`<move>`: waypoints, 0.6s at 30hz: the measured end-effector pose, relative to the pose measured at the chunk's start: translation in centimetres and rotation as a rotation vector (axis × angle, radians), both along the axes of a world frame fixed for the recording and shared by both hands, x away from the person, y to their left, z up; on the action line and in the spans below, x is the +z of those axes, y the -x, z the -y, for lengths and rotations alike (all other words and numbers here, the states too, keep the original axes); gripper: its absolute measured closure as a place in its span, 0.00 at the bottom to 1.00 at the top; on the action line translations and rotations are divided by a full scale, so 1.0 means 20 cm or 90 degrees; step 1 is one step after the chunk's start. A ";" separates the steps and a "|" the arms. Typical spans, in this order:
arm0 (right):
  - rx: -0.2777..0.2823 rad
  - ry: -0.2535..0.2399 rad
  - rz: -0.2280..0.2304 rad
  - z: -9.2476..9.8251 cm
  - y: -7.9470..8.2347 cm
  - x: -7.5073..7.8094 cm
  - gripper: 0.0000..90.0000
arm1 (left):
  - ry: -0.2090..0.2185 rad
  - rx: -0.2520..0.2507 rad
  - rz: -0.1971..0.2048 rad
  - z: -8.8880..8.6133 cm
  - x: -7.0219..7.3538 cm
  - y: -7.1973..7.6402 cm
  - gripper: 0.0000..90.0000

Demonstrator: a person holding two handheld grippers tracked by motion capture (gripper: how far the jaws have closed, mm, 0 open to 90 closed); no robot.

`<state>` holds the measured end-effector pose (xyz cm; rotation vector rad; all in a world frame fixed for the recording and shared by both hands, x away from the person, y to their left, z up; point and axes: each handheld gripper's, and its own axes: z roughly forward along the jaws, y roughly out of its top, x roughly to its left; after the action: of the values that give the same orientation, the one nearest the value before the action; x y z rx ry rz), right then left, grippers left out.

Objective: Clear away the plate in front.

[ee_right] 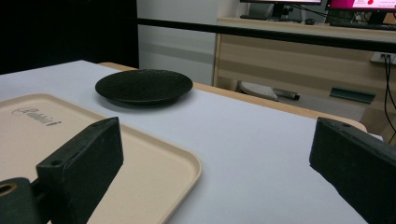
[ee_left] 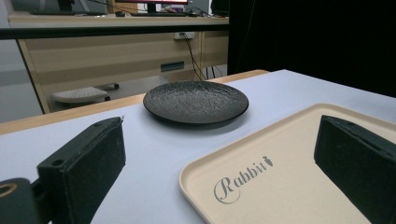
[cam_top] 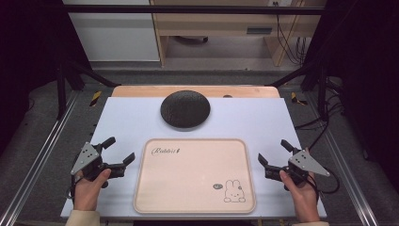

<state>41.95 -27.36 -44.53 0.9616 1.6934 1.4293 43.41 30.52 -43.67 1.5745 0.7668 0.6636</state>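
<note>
Here the left gripper [cam_top: 118,153] sits at the left edge of the beige tray [cam_top: 195,176], held in the person's left hand [cam_top: 89,186], with its 2 black jaws spread wide and nothing between them. The inner jaw hangs just beside the tray's left rim, and in the left gripper view that jaw stands over the tray [ee_left: 299,182] near the printed "Rabbit" lettering [ee_left: 243,179].

The right gripper [cam_top: 275,153] mirrors it at the tray's right edge, gripped by the right hand [cam_top: 301,188]; its jaws are likewise spread apart and empty. In the right gripper view 1 jaw stands over the tray's corner [ee_right: 154,163], the other over the bare white table top [ee_right: 261,140].

The tray lies flat at the near middle of the white table top [cam_top: 131,117], between the 2 grippers, with a rabbit drawing [cam_top: 234,191] at its near right corner. Its surface carries nothing.

Beyond the tray, well apart from both grippers, a black textured plate [cam_top: 185,109] rests on the table near the far edge, empty, and it shows in both gripper views [ee_left: 196,101] [ee_right: 144,86].
</note>
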 end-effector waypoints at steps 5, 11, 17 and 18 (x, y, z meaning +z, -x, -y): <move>0.000 0.005 0.001 -0.01 0.01 0.00 0.04 | -0.008 -0.002 0.011 0.01 0.01 0.01 0.01; -0.001 0.008 0.002 -0.01 0.01 0.01 0.04 | -0.053 0.000 0.007 0.04 0.02 0.02 0.02; -0.005 0.011 0.002 -0.01 0.01 0.01 0.04 | -0.076 0.005 0.017 0.06 0.04 0.03 0.02; -0.006 0.013 0.000 -0.01 0.02 0.01 0.04 | -0.079 0.008 0.018 0.07 0.04 0.03 0.02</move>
<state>41.65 -27.22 -44.38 0.9569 1.6979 1.4044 42.85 29.20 -42.88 1.6704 0.7260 0.7526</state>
